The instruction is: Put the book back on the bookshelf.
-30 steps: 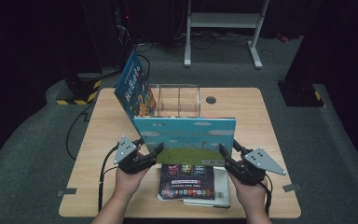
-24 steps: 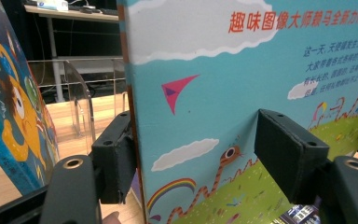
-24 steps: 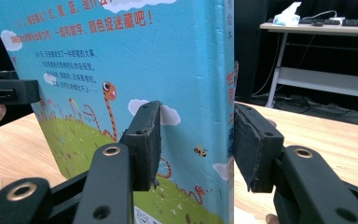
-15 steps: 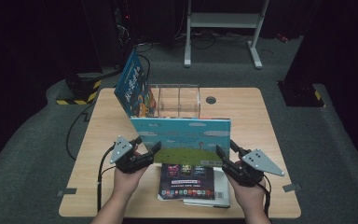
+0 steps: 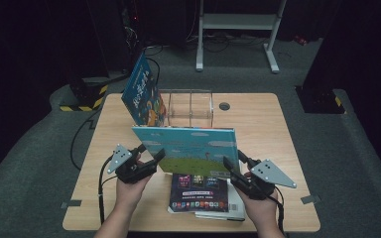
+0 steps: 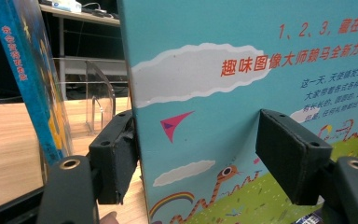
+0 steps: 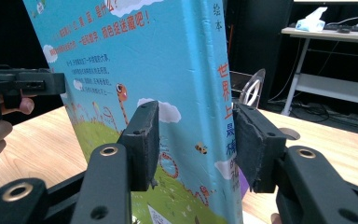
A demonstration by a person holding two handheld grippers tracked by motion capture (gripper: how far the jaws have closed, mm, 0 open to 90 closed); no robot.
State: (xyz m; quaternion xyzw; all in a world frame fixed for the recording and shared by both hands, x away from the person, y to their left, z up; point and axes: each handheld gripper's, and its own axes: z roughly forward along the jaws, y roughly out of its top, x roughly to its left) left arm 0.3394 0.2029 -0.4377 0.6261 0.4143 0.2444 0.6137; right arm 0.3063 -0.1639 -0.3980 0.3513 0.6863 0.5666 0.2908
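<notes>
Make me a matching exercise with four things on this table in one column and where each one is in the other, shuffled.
Things:
1. picture book with the green meadow
2. dark blue book
3. clear acrylic rack
4. black-covered book

Places:
A. lying flat at the near edge of the table
B. leaning tilted against the rack's left end
C. held upright between the two claws
D. standing at the far middle of the table

Pairs: 1-C, 2-B, 3-D, 4-A

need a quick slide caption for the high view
Both grippers, left and right, hold a sky-blue picture book upright above a stack of books.
</notes>
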